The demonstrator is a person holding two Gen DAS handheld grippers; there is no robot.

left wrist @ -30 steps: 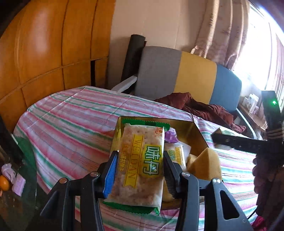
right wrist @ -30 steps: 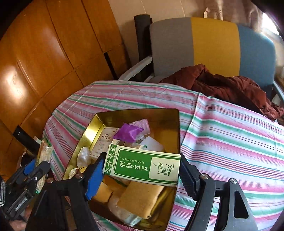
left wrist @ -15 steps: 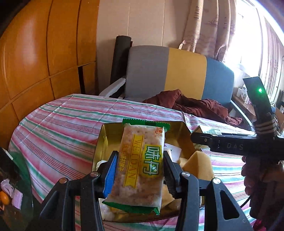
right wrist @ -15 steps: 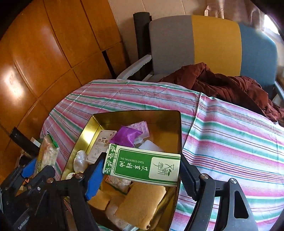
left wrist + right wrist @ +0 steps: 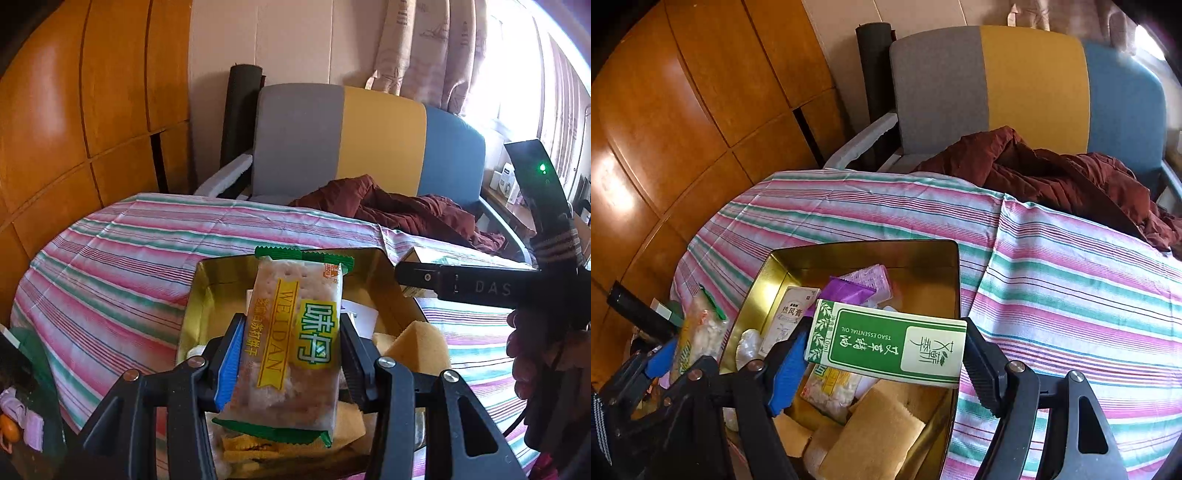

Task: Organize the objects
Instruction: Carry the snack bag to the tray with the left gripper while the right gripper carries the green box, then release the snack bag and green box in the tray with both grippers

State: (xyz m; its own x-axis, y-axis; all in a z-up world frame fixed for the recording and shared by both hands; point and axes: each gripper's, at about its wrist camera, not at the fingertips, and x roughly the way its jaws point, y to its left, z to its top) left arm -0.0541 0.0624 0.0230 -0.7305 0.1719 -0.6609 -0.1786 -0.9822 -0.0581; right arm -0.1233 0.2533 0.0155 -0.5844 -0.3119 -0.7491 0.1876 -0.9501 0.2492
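The left gripper (image 5: 291, 350) squeezes a pack of crackers (image 5: 295, 343) between its two fingers. The pack stands up on end, with green edges at the top and bottom and yellow writing down its front. It hangs over the near end of a gold tin (image 5: 214, 280). The right gripper (image 5: 882, 350) pinches a green and white box (image 5: 886, 349) by its two short ends. The box lies flat and sideways, and its writing is upside down. It hangs over the same gold tin (image 5: 864, 251). Inside the tin are a purple packet (image 5: 849, 290), a small white box (image 5: 792, 314), yellow sponges (image 5: 871, 435) and some other little packs. The tin sits on a table with a striped cloth (image 5: 1052, 266) of pink, green and white. Behind the table is a chair (image 5: 997, 85) in grey, yellow and blue, with a dark red cloth (image 5: 1052, 173) on its seat.
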